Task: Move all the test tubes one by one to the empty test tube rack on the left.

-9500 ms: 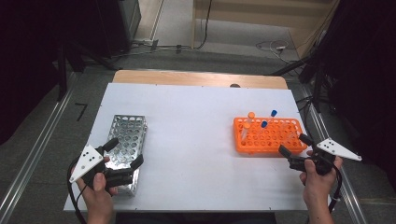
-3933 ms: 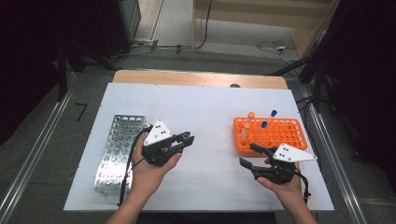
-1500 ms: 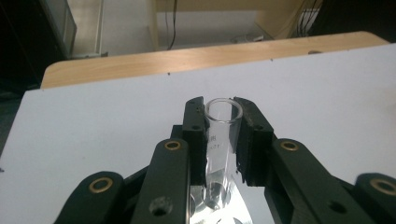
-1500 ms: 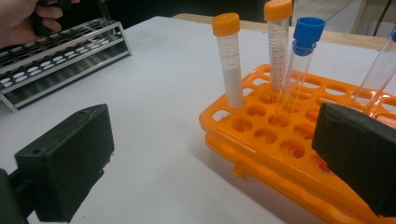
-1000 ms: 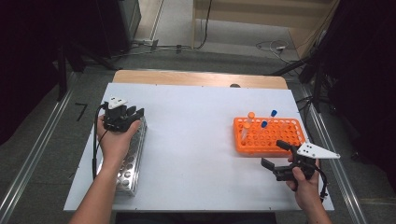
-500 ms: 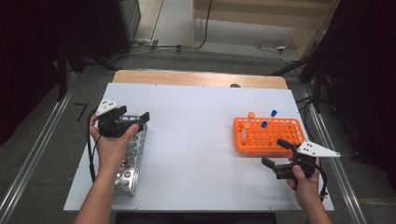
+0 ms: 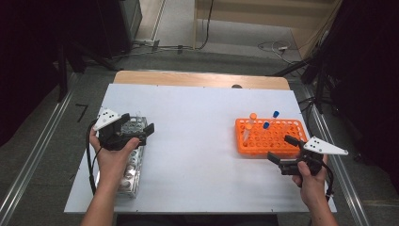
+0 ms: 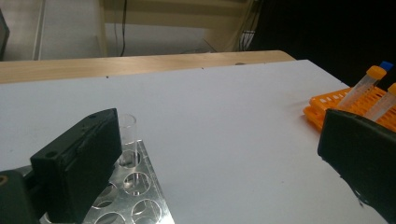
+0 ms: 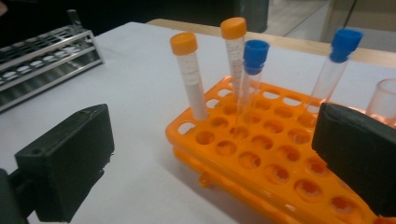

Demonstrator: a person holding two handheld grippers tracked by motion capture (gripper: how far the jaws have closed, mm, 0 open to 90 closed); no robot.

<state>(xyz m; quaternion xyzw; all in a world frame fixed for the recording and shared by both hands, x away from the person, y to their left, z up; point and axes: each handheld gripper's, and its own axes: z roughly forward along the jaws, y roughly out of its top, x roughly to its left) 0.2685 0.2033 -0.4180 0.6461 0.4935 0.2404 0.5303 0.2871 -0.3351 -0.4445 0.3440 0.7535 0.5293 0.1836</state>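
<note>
A white table top [image 7: 197, 122] with a bare wooden strip [image 7: 202, 79] along its far edge — cables [image 7: 273, 46] on the floor beyond.

Racks: two were counted, one metal rack [image 7: 133, 155] at the left and one orange rack [image 7: 270, 137] at the right.
Orange-capped tubes: two were seen standing in the orange rack, the nearer [image 9: 189, 74] and the farther [image 9: 233, 56].
Blue-capped tubes: two were seen in the same rack, one [image 9: 252, 77] and another [image 9: 335, 70].
Uncapped clear tubes: one [image 8: 127, 140] was counted in the metal rack, and one [image 9: 384, 100] was partly seen in the orange rack.
Grippers: two were counted, left gripper [image 7: 139, 132] and right gripper [image 7: 281, 149].
</note>
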